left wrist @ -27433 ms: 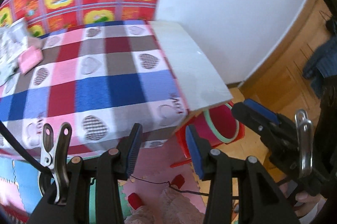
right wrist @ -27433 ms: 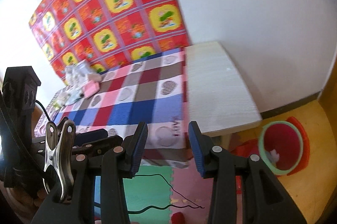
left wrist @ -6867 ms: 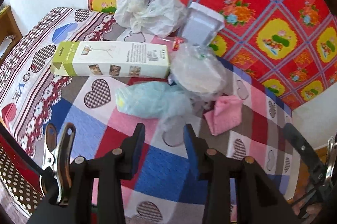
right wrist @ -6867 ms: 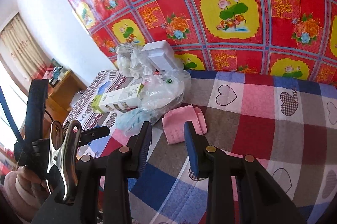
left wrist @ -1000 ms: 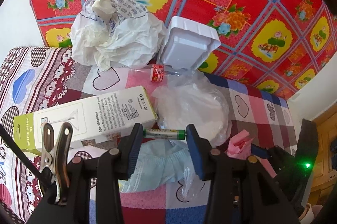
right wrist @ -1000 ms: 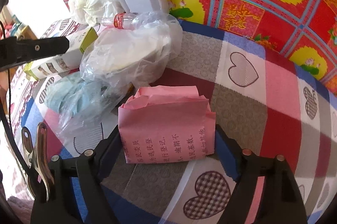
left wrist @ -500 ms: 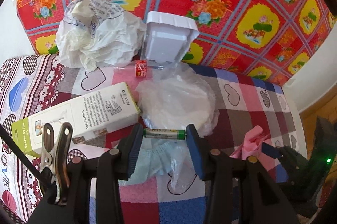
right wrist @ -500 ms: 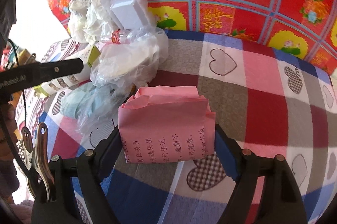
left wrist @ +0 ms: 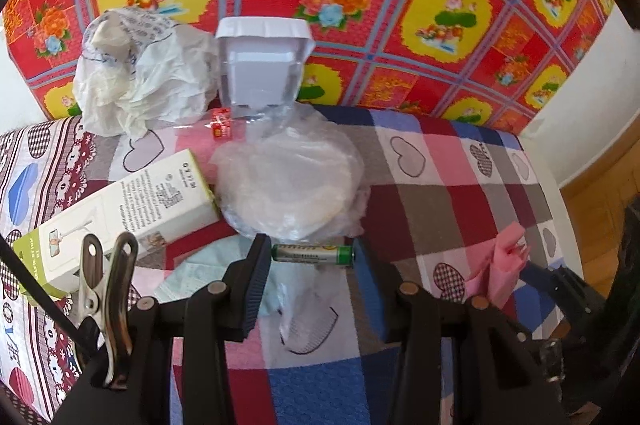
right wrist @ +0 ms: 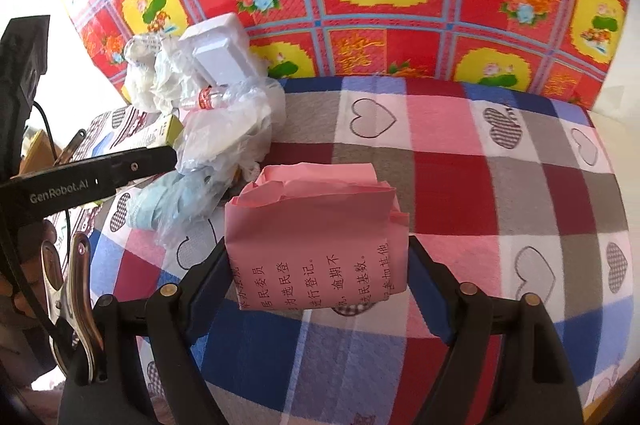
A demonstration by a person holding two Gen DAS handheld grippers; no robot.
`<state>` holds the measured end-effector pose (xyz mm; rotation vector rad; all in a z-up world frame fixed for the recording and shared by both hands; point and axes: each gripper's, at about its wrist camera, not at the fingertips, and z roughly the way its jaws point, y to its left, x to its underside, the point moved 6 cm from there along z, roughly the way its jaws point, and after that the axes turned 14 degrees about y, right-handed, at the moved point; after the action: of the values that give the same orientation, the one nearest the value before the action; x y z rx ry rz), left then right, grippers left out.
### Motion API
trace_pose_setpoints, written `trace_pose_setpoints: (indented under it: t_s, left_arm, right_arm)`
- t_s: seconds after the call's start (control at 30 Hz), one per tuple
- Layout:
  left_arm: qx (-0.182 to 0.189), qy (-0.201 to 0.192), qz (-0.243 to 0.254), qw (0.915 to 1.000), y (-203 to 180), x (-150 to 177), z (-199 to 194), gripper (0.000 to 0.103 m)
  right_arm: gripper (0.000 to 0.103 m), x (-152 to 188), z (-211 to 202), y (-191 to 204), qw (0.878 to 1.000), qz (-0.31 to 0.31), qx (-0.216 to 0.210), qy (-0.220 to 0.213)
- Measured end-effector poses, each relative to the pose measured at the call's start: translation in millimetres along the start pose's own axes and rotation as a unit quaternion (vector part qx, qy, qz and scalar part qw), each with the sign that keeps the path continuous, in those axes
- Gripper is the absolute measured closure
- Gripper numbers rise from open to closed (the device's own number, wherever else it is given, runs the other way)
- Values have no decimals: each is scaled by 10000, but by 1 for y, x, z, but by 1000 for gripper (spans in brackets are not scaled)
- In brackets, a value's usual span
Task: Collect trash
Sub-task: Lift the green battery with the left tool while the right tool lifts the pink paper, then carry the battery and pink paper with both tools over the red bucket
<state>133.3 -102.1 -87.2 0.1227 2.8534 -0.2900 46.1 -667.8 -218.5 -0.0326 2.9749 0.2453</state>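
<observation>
Lifted clear of the checked heart-print cloth (right wrist: 500, 185) since a second ago: folded pink printed paper (right wrist: 316, 241), clamped in the right gripper (right wrist: 318, 265) (jaws wide); green cylindrical battery (left wrist: 312, 252), pinched endwise in the left gripper (left wrist: 310, 257), above the remaining clear plastic bag (left wrist: 288, 181).

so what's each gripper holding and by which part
The left gripper holds a green battery by its two ends, lengthwise between the jaws. The right gripper holds a folded pink paper by its side edges.
</observation>
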Motion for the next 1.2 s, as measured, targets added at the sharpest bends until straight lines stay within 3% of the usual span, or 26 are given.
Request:
trace_pose_setpoints:
  t_s: [0.5,1.2]
  left_arm:
    - [-96,26,309,9995,-50,17,-4,58]
    - [-57,109,851,9963,-153,49,-6,58]
  right_arm:
    - [20,22,-46,-28,9989,223,85,-403]
    - [20,74,-102,-104,9942,797,128,-716]
